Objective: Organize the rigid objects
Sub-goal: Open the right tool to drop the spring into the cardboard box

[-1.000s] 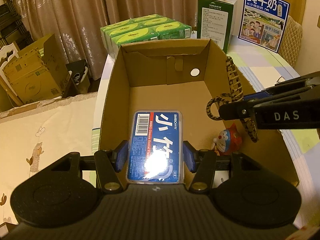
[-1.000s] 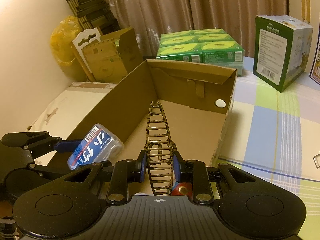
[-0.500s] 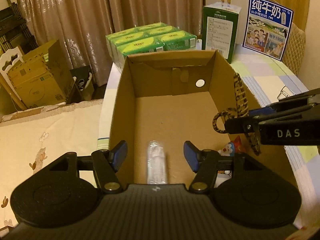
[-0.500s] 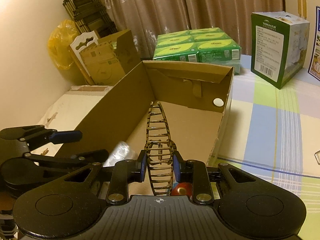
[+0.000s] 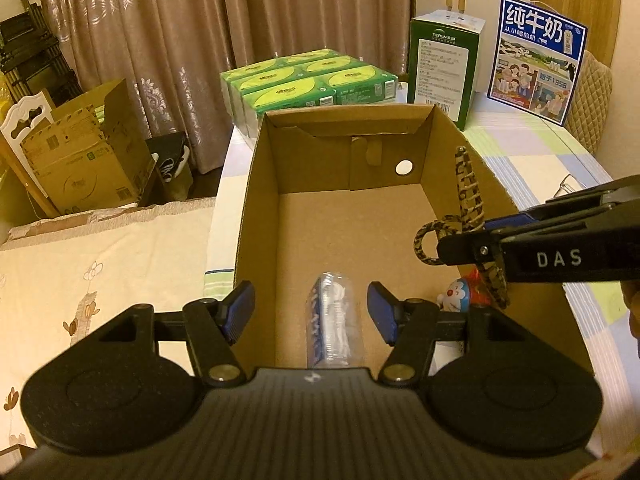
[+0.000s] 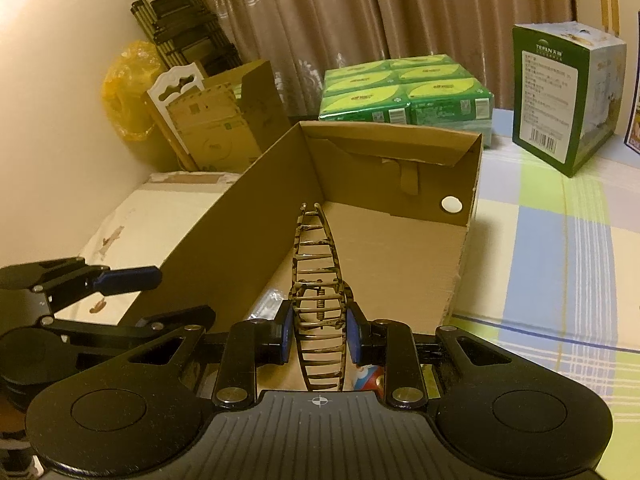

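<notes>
We take the cardboard box [image 5: 256,216] as our landmark and work from its near end outward. Above that near end our left gripper [image 5: 311,312] stands with its pads apart and nothing between them; the clear dental-floss case [image 5: 334,320] lies on its edge on the box floor below, likely because it tipped on landing. Beside the case, toward the box's right wall, a small blue cartoon figure [image 5: 456,294] sits on the floor. Over that wall our right gripper [image 6: 318,330] is clamped on the leopard-print hair claw [image 6: 320,280], held lengthwise so it should drop in cleanly. Beyond the box's far wall, green tissue packs [image 5: 312,84] stay outside, presumably soft goods.
</notes>
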Available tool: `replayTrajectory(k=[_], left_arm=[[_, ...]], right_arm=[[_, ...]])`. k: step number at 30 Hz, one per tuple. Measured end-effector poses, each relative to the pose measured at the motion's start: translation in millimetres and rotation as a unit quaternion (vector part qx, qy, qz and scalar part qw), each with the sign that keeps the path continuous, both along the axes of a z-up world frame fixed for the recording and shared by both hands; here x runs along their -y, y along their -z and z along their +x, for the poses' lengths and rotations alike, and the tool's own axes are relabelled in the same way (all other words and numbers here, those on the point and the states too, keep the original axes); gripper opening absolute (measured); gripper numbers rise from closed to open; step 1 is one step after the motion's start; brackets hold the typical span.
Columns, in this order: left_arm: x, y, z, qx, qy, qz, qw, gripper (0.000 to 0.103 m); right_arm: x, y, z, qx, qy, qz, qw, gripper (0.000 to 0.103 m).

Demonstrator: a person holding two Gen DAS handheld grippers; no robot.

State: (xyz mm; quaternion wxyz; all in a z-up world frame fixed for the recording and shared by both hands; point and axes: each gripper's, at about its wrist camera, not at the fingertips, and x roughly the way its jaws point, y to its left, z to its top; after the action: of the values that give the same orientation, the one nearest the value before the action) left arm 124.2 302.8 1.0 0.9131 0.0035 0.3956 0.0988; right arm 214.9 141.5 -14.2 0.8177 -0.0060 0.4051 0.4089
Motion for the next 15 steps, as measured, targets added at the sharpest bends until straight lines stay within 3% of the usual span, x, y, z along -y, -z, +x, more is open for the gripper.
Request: replayTrajectory(k=[6, 7, 8, 10, 15], left_arm=[[-1, -2, -4, 0.004, -0.002, -0.001, 1.0000, 0.057], [-1, -2, -4, 0.005, -0.002, -0.002, 1.0000, 0.057], [0, -2, -5, 0.006, -0.002, -0.002, 1.0000, 0.057], [1, -4, -7, 0.007, -0.001, -0.002, 1.0000, 0.057], [7, -9, -14, 0.011, -0.001, -0.002, 0.9999, 0.057]], right_arm=[[1, -1, 4, -0.001, 0.009, 0.027, 1.000, 0.024], [2, -3, 5, 0.000, 0.012, 0.034, 0.999, 0.030], [4, -5, 6, 0.002, 0.017, 0.039, 0.999, 0.046], [9, -10, 6, 0.006, 0.027, 0.054, 0.998, 0.056], [28, -22, -1, 0.017, 0.034, 0.062, 0.997, 0.056]])
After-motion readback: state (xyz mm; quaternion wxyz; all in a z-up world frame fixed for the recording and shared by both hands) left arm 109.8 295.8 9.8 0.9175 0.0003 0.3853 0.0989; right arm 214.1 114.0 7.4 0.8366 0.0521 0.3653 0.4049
